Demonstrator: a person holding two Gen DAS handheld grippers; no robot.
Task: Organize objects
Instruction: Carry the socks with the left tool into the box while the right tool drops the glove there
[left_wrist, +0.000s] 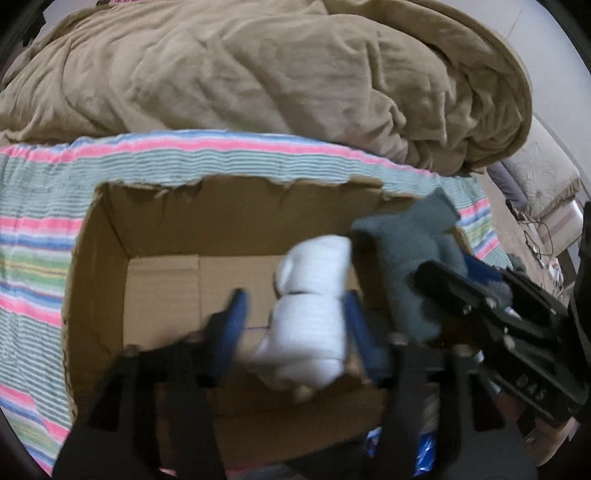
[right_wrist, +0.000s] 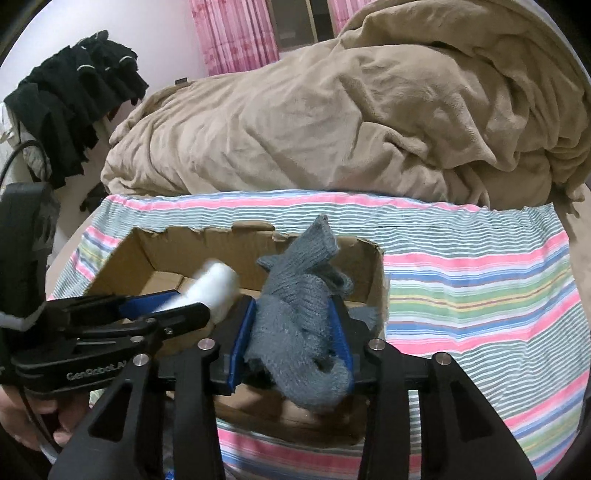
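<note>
Two grippers over one cardboard box (right_wrist: 373, 273) on striped cloth (right_wrist: 480, 280), bed.
Left gripper (left_wrist: 295, 314): fingers set wide, one white rolled sock (left_wrist: 310, 310) between them, above box floor; contact unclear, blurred.
Right gripper (right_wrist: 295, 328): clamped on one grey knit sock (right_wrist: 299, 317), over box's right end.
Risks: grey sock's loose cuff snagging torn box rim, draping outside on release; white roll slipping early, unrolling.
One tan blanket (right_wrist: 332, 122) behind box.

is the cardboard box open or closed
Open: the brown cardboard box has no lid over it, and its bare inner floor shows in both wrist views.
</note>
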